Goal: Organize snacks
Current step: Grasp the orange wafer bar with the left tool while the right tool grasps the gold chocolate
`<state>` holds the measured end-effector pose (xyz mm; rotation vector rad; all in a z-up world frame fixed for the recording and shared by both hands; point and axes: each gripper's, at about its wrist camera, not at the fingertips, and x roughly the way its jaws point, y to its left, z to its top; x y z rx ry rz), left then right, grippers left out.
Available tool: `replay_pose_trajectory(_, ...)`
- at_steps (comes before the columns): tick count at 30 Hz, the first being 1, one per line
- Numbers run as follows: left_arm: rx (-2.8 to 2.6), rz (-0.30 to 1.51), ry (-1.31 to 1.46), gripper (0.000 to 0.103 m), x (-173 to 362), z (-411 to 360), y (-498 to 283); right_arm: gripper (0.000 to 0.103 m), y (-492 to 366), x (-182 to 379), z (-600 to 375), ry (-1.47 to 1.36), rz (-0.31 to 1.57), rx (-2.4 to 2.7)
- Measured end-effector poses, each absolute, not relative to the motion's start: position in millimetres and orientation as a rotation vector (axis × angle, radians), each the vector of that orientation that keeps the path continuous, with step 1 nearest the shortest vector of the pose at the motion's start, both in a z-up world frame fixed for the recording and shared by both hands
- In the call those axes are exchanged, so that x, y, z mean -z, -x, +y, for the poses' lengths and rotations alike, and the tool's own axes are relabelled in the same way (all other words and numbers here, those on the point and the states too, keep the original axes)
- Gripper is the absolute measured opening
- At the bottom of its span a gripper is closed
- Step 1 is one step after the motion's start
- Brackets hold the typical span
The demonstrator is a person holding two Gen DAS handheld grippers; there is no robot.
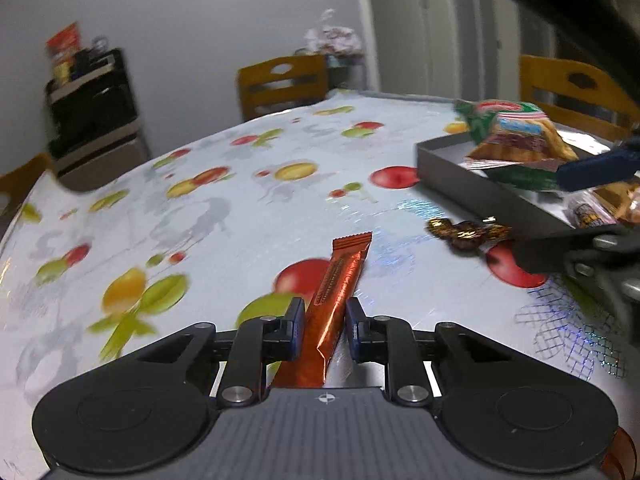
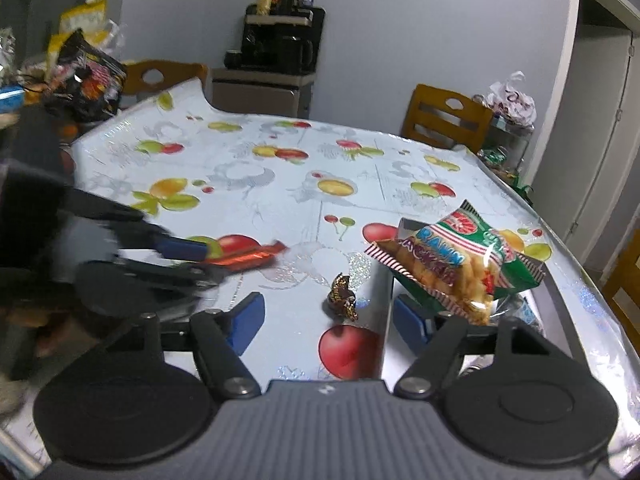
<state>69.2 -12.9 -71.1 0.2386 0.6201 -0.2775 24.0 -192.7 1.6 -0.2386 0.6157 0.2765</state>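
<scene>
Fruit-print tabletop [image 1: 224, 200] in a room with grey walls, wooden chairs round it. Landmark: the grey tray [image 1: 472, 184] lying on the tabletop.

Done: several packets already lie in the tray, among them a green crisp bag [image 2: 464, 256] propped over its near wall.

In hand: left gripper [image 1: 322, 322] has its fingers drawn narrow, pinching an orange wrapped bar [image 1: 340, 292]. The bar is outside the tray, well to its left in the left wrist view.

Left: the bar must reach the tray. A brown-and-gold wrapped candy [image 2: 342, 294] lies loose on the tabletop just beside the tray's outer wall. Right gripper [image 2: 326, 320] has its fingers spread moderately with nothing between them, pointed toward that candy. Judgement: late stage, two pieces outstanding as far as visible.

View differences: the right wrist view shows further snack bags [image 2: 86, 76] heaped beyond the far left table edge, unseen from the left wrist. The left wrist view shows the pinch on the bar sharply; in the right wrist view that gripper is smeared by blur.
</scene>
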Motion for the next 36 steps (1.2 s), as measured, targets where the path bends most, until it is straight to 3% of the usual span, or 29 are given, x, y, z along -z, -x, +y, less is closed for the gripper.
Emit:
replay_pose_trajectory(7,0.235,0.626,-0.147,0.024,68.2,7.4,-62.7,0.053,-59.7,15.8,-168.2,0.280,0.639,-0.224)
replay_pose_trajectory(15,0.251,0.642,-0.100,0.025,69.7,13.2,-65.1,0.046,-101.2,35.4,-157.1,0.273,0.743,-0.156)
replay_pose_trajectory(22,0.251,0.650,-0.108,0.027,70.5,11.9,-66.3,0.024,-104.9,46.5,-158.5,0.262,0.774,-0.160)
replay_pose_trajectory(28,0.250,0.650,-0.113,0.027,70.6,10.9,-66.3,0.022,-82.4,43.9,-154.2,0.259,0.785,-0.225)
replay_pose_trajectory(33,0.243,0.655,-0.106,0.037,70.8,11.4,-67.4,0.022,-65.2,40.7,-154.1,0.246,0.807,-0.270)
replay_pose_trajectory(36,0.238,0.655,-0.104,0.050,71.1,11.4,-69.2,0.023,-67.3,38.0,-156.5,0.232,0.790,-0.232)
